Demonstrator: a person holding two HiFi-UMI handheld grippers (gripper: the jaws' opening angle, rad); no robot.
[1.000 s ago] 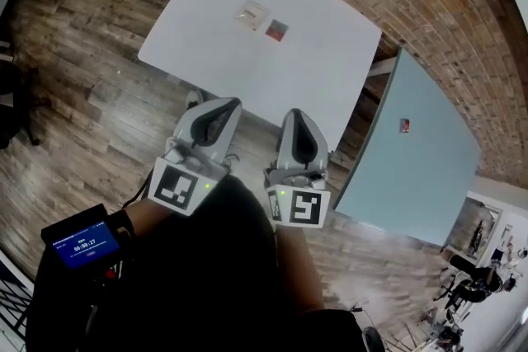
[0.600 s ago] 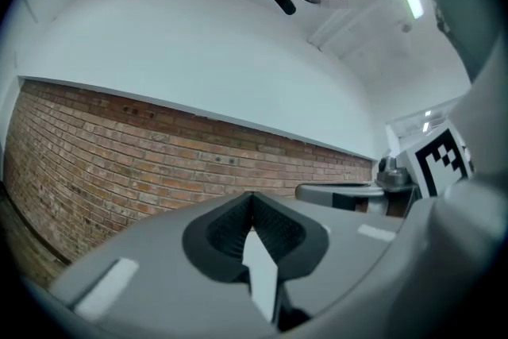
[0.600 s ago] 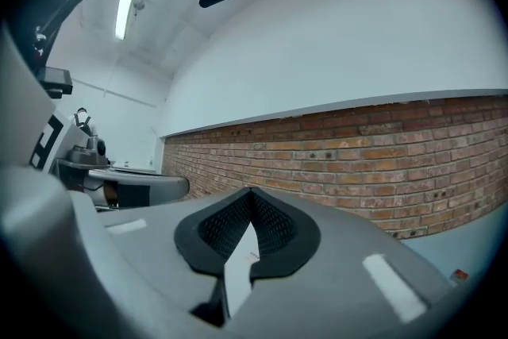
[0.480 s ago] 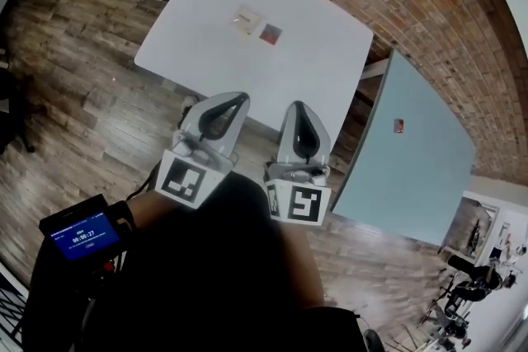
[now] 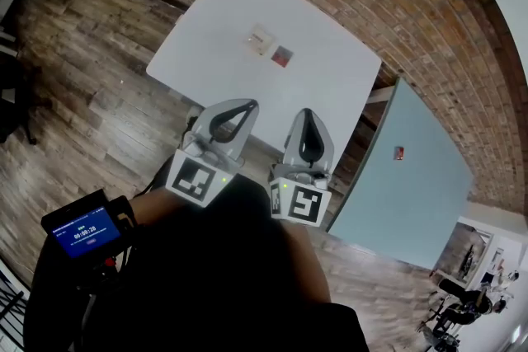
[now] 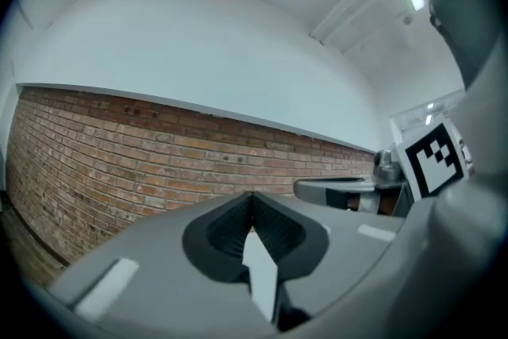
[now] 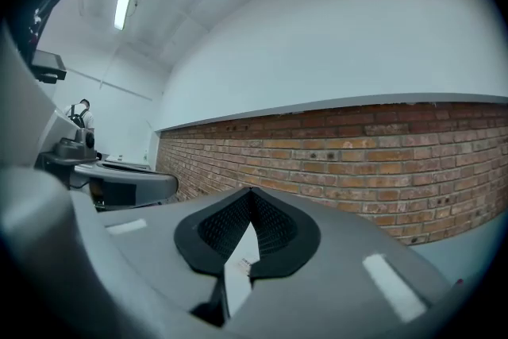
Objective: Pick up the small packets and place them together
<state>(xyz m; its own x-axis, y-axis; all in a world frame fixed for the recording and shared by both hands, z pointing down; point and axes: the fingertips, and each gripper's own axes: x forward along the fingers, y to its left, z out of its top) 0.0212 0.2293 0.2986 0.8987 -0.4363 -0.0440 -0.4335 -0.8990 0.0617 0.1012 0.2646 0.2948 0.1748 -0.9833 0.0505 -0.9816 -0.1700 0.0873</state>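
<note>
Two small packets lie side by side near the middle of the white table (image 5: 214, 29): a pale one (image 5: 261, 38) and a red-and-grey one (image 5: 282, 56). Both grippers are held level in front of my body, short of the table's near edge and well apart from the packets. My left gripper (image 5: 250, 104) is shut with nothing in it, and its tips meet in the left gripper view (image 6: 252, 194). My right gripper (image 5: 307, 112) is shut and empty too, with the tips together in the right gripper view (image 7: 252, 190).
A pale teal table (image 5: 412, 177) stands to the right with a small red item (image 5: 399, 152) on it. A brick wall (image 5: 396, 4) runs behind both tables. The floor (image 5: 91, 86) is wood. A device with a blue screen (image 5: 82, 233) sits on the left forearm.
Both grippers have edged forward toward the white table's near edge, still shut. The head view has shifted a little. The packets lie where they were.
</note>
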